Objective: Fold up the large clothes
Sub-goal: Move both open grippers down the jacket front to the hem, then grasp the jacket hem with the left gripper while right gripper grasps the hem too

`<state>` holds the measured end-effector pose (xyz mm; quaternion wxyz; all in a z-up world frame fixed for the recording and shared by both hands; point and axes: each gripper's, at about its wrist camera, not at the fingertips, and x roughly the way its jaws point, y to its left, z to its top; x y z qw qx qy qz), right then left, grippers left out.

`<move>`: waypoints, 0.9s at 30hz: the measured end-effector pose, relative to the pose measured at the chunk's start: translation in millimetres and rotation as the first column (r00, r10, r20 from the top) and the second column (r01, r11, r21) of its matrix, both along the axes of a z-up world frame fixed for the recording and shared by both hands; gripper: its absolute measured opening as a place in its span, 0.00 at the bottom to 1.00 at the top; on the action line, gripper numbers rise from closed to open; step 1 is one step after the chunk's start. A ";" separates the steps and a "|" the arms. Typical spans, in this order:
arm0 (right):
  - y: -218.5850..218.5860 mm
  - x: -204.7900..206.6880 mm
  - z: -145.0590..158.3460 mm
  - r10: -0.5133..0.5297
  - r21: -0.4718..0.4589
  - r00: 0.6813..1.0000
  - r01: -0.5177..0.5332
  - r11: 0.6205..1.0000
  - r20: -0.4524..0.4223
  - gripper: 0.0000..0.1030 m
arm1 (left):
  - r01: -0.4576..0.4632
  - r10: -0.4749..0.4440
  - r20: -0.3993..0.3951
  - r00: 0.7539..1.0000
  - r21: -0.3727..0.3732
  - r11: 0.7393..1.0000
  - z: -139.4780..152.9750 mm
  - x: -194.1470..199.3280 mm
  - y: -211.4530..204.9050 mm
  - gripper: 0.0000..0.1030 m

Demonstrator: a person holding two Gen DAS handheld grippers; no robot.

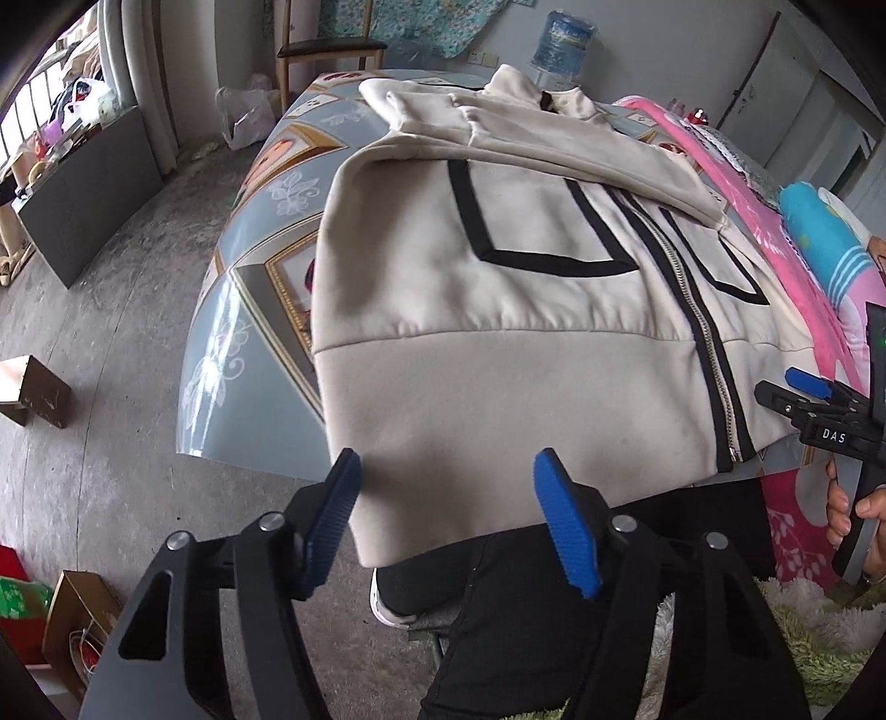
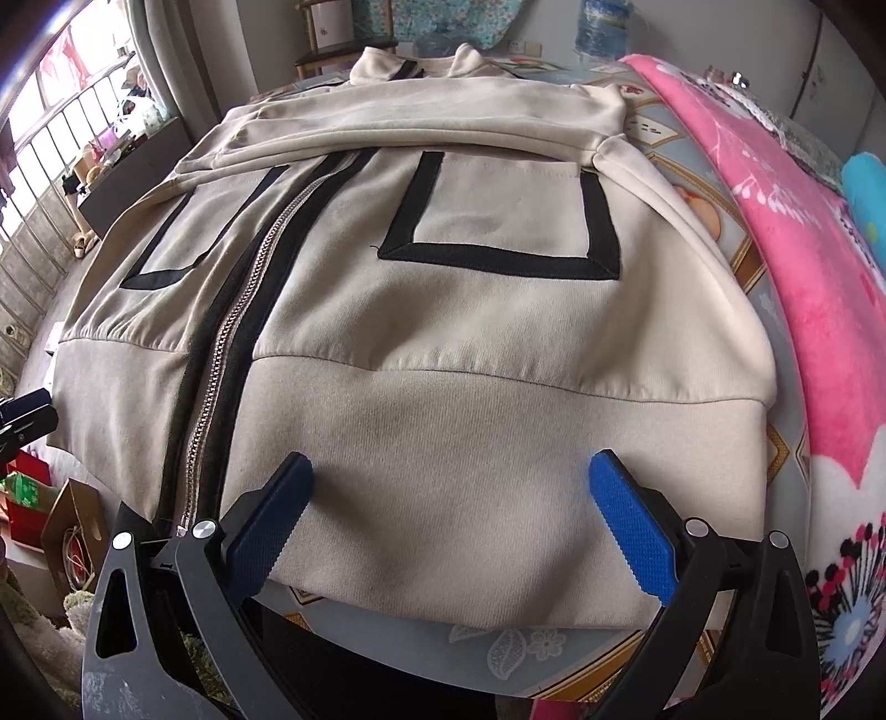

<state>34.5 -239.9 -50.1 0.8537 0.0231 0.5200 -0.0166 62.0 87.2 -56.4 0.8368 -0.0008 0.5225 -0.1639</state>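
A cream zip-up jacket [image 1: 498,288] with black-trimmed pockets lies front-up on the patterned table [image 1: 243,310], sleeves folded across its chest; its hem hangs over the near edge. My left gripper [image 1: 446,471] is open, its blue fingers straddling the hem's left part without holding it. My right gripper [image 2: 448,476] is open above the hem of the jacket [image 2: 443,332], right of the zipper [image 2: 232,343]. The right gripper also shows in the left wrist view [image 1: 814,399] at the jacket's right corner.
A pink blanket [image 2: 803,288] lies along the table's right side. A wooden chair [image 1: 332,55] and a water bottle [image 1: 562,44] stand beyond the far end. Boxes [image 1: 72,620] sit on the floor at left. The person's dark-trousered legs [image 1: 526,609] are below the hem.
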 end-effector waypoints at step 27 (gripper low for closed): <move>-0.7 -4.7 -0.2 -0.005 -0.006 1.000 0.006 1.000 0.007 0.93 | -0.063 0.043 -0.161 0.986 -0.124 0.990 -9.9 4.3 15.7 0.54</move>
